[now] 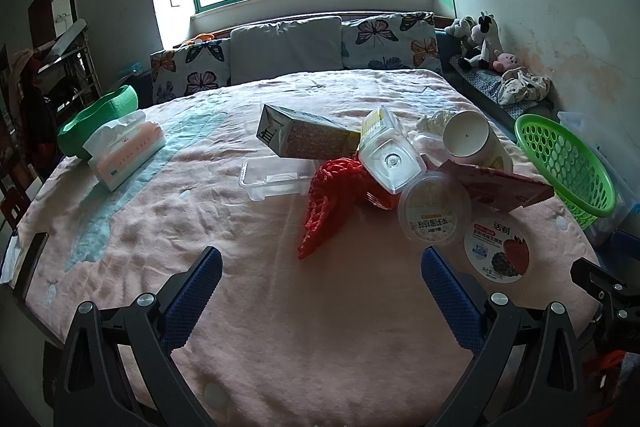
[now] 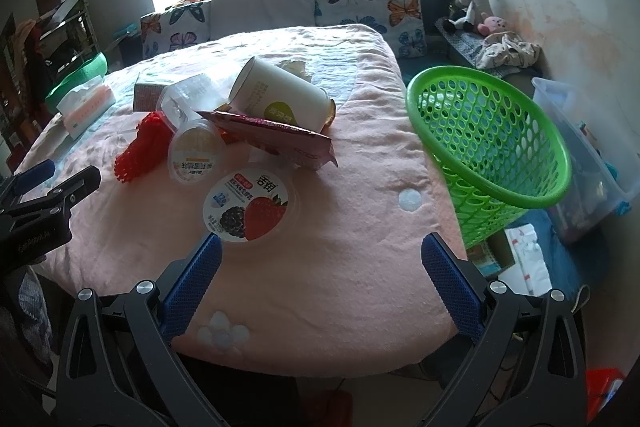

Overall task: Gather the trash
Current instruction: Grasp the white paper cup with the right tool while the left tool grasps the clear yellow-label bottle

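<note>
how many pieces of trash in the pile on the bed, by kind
Round tubs: 2 (berry tub, yellow-lid tub)
Cartons: 2 (box carton, spouted carton)
Paper cup: 1
Clear tray: 1
Red net: 1
Pink wrapper: 1
Crumpled tissue: 1
Total: 9

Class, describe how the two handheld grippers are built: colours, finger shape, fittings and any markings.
Both the left gripper and right gripper have black angular frames with silver round bolts. Fingers carry blue, finely textured pads with serrated edges. Faint lettering marks the left gripper's side; it is too small to read.
</note>
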Available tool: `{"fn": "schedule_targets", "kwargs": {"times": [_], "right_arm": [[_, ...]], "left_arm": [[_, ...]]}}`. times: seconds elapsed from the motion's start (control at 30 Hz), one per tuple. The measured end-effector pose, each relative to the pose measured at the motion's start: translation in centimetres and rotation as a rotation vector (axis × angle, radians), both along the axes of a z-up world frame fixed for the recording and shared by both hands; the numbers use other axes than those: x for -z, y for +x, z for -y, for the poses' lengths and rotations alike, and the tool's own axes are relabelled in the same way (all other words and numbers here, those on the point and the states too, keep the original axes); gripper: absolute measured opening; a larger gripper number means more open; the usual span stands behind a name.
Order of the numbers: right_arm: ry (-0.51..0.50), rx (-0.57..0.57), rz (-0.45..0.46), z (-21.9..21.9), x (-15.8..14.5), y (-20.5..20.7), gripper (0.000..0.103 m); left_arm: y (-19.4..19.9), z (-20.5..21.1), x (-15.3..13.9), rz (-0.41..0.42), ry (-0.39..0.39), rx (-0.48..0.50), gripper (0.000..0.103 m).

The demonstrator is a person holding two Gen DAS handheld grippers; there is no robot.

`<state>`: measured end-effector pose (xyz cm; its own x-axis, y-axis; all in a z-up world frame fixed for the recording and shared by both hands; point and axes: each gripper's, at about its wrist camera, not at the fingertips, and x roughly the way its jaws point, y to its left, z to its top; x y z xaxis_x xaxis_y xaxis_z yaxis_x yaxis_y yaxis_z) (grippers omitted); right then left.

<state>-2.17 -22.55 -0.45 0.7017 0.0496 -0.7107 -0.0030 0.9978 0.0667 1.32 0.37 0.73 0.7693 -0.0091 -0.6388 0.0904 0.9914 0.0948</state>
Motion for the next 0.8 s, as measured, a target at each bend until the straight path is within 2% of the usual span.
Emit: {"fn": "schedule_targets", "kwargs": {"times": [0.17,0.4,0.67,0.8], "right_arm": [[-0.006,-0.012,0.02,-0.2,-0.4,0.4,0.098],[-0.042,-0.048,0.052,-0.9,-1.6,2.6,0.094],[-0.099,-0.15,0.056,-2.7,-2.7,7.8,0.089],[-0.164,-0.207,0.039,-4.1,-2.8,10.4,0.089]], "left_arm": [[0.3,-0.5,-0.1,-0.002,-0.004,-0.01,0.097],[0.8,-1.0,0.0,-0.012,-0.011,-0.02,0.097],[1.8,-2.2,0.7,-0.04,-0.021,-0.044,0.097],[2.2,-2.7,1.0,-0.047,-0.027,-0.054,0.097]]}}
